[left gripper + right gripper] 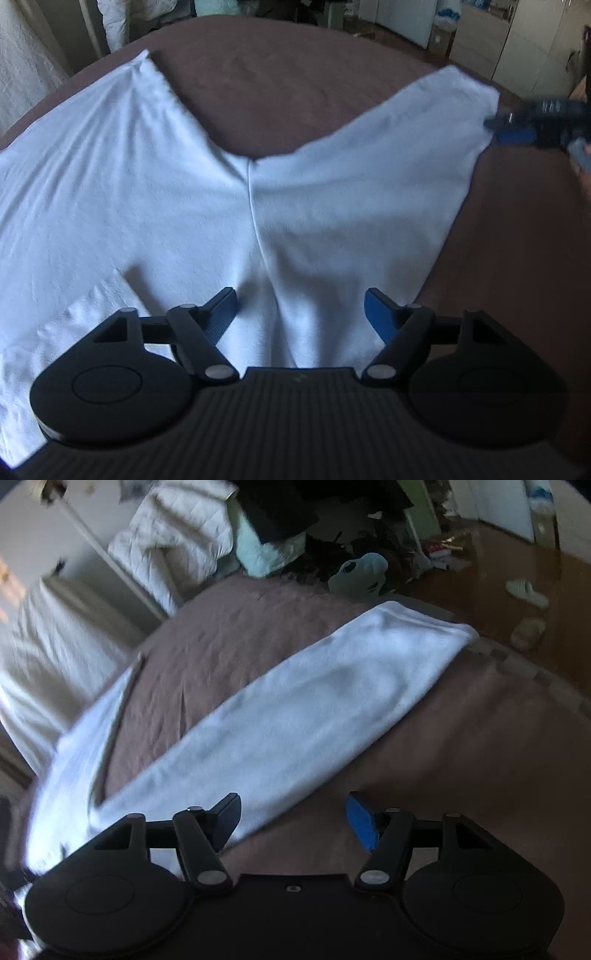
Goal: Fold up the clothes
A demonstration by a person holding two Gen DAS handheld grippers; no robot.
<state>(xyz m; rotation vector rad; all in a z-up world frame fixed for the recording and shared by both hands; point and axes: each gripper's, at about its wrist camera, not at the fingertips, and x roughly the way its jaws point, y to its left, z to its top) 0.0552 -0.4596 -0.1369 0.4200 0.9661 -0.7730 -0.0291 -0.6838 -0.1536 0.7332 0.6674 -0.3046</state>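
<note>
White trousers [207, 206] lie spread flat on a brown bed cover [266, 96], legs fanned apart away from me. My left gripper [300, 314] is open and empty, hovering over the crotch and waist area. In the left wrist view my right gripper [495, 127] is at the far right, beside the hem of the right leg; it is blurred. In the right wrist view that trouser leg [280, 709] runs diagonally to the upper right, and my right gripper [291, 821] is open over its lower edge, holding nothing.
The bed cover [461, 757] fills most of the view. Beyond the bed's far edge are a white quilted jacket [177, 535], piled clothes [266, 554], a wooden floor [517, 568] with slippers [526, 592], and cupboards [535, 40].
</note>
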